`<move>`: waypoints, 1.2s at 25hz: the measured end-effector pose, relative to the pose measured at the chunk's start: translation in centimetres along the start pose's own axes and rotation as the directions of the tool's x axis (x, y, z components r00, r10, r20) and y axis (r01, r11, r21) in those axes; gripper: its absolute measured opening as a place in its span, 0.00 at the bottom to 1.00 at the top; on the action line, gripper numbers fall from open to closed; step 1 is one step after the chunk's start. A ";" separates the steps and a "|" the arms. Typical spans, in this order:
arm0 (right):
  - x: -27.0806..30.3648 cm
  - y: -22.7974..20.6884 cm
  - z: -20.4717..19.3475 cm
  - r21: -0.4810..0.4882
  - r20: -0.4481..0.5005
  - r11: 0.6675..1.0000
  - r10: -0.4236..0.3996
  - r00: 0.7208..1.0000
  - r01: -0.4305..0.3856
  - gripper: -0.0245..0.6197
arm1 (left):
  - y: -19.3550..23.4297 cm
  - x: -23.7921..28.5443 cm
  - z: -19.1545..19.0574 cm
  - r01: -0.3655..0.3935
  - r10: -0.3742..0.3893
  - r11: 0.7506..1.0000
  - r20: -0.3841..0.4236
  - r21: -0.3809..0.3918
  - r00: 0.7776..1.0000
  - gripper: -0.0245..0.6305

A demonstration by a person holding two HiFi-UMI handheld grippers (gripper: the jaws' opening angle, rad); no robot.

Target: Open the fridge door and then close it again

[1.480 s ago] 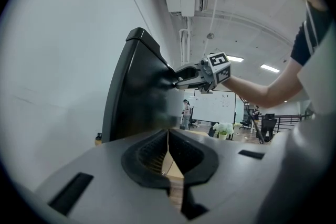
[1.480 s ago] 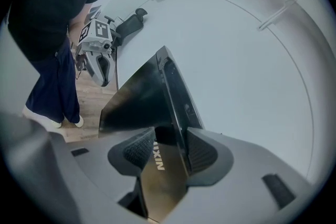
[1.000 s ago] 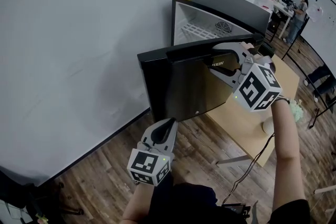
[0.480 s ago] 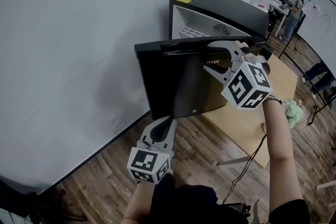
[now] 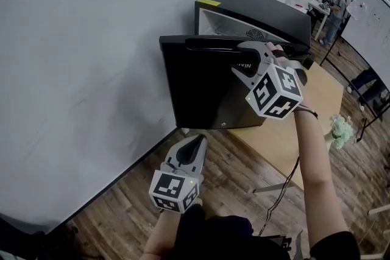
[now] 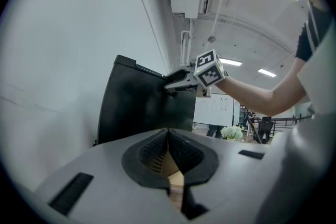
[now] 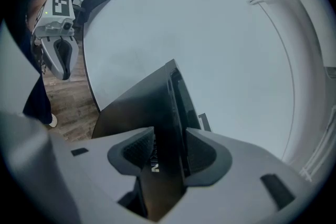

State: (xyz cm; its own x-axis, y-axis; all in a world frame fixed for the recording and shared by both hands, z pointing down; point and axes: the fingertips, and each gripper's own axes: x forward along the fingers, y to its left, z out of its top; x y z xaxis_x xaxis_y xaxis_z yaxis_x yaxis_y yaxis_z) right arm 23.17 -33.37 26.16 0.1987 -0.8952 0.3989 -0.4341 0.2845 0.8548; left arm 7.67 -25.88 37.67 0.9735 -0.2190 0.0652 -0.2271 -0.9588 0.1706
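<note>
A small black fridge stands on a wooden table, its white inside showing behind the door. Its black door hangs partly open, swung out toward the wall. My right gripper is shut on the door's top edge near the handle side; in the right gripper view the door runs between the two pads. My left gripper hangs low over the floor in front of the door, shut and holding nothing, its pads pressed together. From there the door and right gripper show ahead.
A white wall runs close along the door's left side. The wooden table sticks out to the right, with a pale flower bunch beside it. A cable hangs below my right arm. A person stands far back.
The door has swung toward the fridge body with my right gripper on its top edge, hiding more of the white inside. My left gripper has barely shifted.
</note>
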 end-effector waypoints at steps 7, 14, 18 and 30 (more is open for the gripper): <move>2.0 -1.4 -0.8 0.028 -0.056 0.998 -0.053 0.997 0.054 0.30 | 1.0 1.1 0.3 0.038 -0.038 0.999 -0.004 -0.006 0.999 0.05; 4.4 -2.8 -2.0 0.049 -0.147 0.993 -0.095 0.985 0.104 0.31 | 3.2 2.7 0.5 0.065 -0.065 0.998 -0.002 -0.007 0.998 0.05; 5.2 -3.5 -2.5 0.064 -0.198 0.989 -0.121 0.973 0.136 0.31 | 4.0 3.2 0.5 0.075 -0.075 0.997 -0.004 -0.013 0.997 0.05; 8.5 -5.9 -5.6 0.074 -0.348 0.969 -0.194 0.917 0.234 0.31 | 7.1 4.8 0.3 0.090 -0.090 0.996 -0.008 -0.028 0.996 0.05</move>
State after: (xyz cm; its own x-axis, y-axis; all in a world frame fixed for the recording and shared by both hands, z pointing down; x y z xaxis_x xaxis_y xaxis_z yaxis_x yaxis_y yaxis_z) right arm 32.33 -40.74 26.40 0.5727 -0.7567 0.3153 -0.4397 0.0410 0.8972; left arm 10.73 -33.81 38.95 0.9898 -0.1301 0.0578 -0.1393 -0.9692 0.2029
